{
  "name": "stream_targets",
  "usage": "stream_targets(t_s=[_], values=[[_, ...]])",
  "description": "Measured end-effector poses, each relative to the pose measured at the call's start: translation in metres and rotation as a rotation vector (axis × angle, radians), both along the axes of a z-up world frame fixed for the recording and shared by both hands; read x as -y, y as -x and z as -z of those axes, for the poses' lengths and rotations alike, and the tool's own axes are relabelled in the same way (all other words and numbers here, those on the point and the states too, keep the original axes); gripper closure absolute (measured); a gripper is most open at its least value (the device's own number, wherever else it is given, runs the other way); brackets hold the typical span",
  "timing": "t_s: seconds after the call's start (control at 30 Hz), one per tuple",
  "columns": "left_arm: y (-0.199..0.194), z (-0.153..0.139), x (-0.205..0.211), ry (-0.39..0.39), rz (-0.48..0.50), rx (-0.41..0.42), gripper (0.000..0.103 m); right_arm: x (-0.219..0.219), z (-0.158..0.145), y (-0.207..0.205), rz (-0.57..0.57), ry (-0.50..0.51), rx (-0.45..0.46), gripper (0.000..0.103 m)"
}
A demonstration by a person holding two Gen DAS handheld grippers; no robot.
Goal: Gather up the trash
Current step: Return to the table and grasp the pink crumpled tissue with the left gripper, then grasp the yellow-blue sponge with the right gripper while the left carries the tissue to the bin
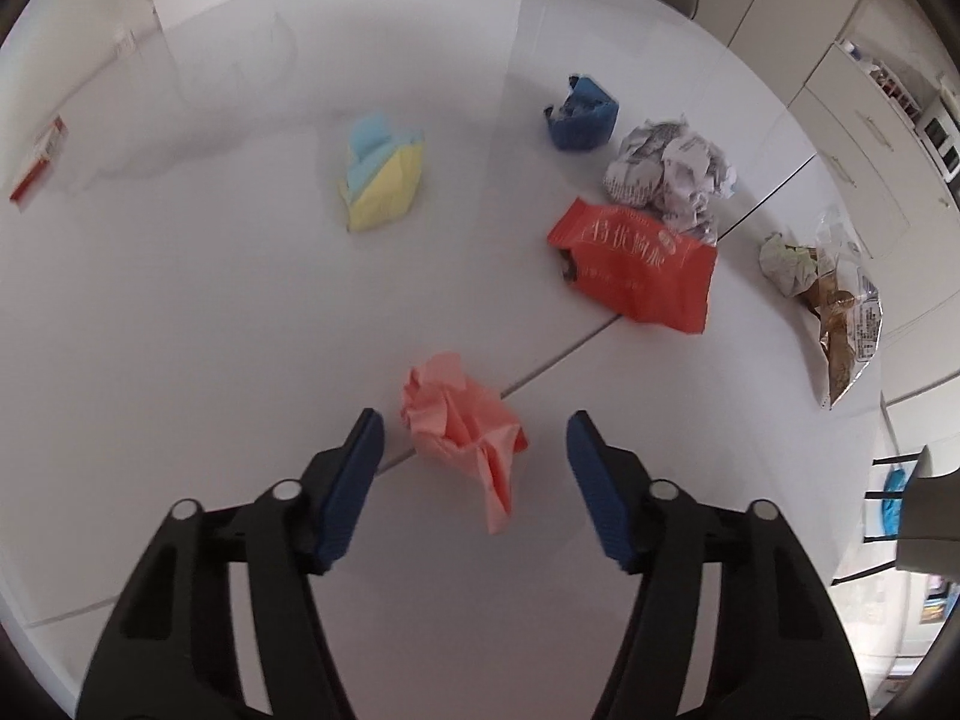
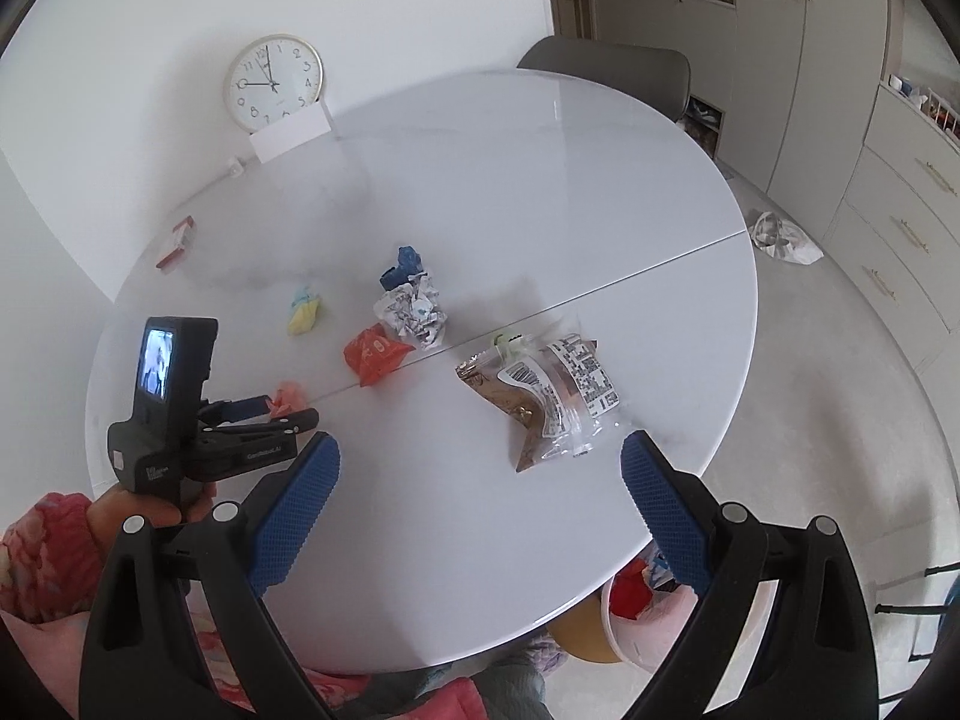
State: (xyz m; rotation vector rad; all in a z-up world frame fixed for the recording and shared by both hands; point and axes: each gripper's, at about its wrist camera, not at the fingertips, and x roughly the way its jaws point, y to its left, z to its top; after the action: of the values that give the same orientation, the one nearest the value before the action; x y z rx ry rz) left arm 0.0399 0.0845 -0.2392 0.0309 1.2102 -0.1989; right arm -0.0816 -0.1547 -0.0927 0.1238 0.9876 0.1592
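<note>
Left gripper (image 1: 474, 426) fingers, spread apart, flank the pink crumpled paper (image 1: 462, 426), untouched.

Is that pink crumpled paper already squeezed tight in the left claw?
No, the pink crumpled paper lies on the table between the left claw's open blue pads, with a gap on each side.

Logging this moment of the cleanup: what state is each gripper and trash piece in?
Left gripper: open, straddling pink paper.
Pink paper: crumpled, on table.
Right gripper: open, empty.
Red wrapper: lying flat.
Newspaper ball: crumpled.
Clear bag: lying on table.
</note>
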Motion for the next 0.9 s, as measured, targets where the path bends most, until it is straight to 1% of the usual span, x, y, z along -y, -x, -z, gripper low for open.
stream_targets(t_s=[0.07, 0.1, 0.13, 0.23, 0.33, 0.4, 0.43, 0.5, 0.6, 0.67, 0.73, 0.8, 0.83, 0.9], values=[[0.000, -0.001, 0.000, 0.008, 0.011, 0.000, 0.054, -0.002, 0.000, -0.003, -0.002, -0.005, -0.004, 0.009], [0.000, -0.001, -0.001, 0.014, 0.015, 0.002, 0.061, -0.004, 0.001, -0.004, -0.006, -0.005, -0.006, 0.009], [0.000, -0.002, -0.002, 0.023, 0.018, 0.001, 0.063, -0.006, 0.001, -0.007, -0.011, -0.003, -0.007, 0.009], [-0.001, -0.001, -0.010, 0.037, 0.005, -0.002, 0.065, -0.017, 0.001, -0.013, -0.042, 0.010, -0.007, 0.009], [-0.004, -0.007, -0.020, 0.030, -0.020, 0.006, 0.065, -0.035, 0.002, -0.026, -0.097, 0.017, -0.006, 0.009], [-0.005, -0.018, -0.032, 0.026, -0.054, 0.019, 0.065, -0.057, 0.002, -0.044, -0.158, 0.005, 0.005, 0.009], [-0.004, -0.025, -0.037, 0.020, -0.072, 0.031, 0.065, -0.064, 0.002, -0.051, -0.177, -0.003, 0.006, 0.010], [-0.003, -0.047, -0.053, 0.014, -0.120, 0.072, 0.065, -0.089, 0.007, -0.077, -0.235, -0.038, -0.007, 0.015], [-0.005, -0.072, -0.077, -0.010, -0.191, 0.106, 0.064, -0.132, 0.025, -0.120, -0.293, -0.084, -0.046, 0.024], [-0.005, -0.085, -0.095, -0.022, -0.236, 0.119, 0.064, -0.163, 0.044, -0.148, -0.315, -0.068, -0.082, 0.034], [-0.009, -0.094, -0.107, -0.031, -0.271, 0.122, 0.064, -0.190, 0.068, -0.174, -0.304, -0.033, -0.131, 0.037], [-0.010, -0.098, -0.120, -0.039, -0.307, 0.129, 0.064, -0.207, 0.089, -0.191, -0.281, 0.002, -0.169, 0.041], [-0.011, -0.099, -0.123, -0.047, -0.317, 0.132, 0.064, -0.215, 0.100, -0.198, -0.268, 0.024, -0.193, 0.042], [-0.010, -0.101, -0.132, -0.057, -0.327, 0.139, 0.064, -0.225, 0.114, -0.206, -0.260, 0.037, -0.229, 0.044]])
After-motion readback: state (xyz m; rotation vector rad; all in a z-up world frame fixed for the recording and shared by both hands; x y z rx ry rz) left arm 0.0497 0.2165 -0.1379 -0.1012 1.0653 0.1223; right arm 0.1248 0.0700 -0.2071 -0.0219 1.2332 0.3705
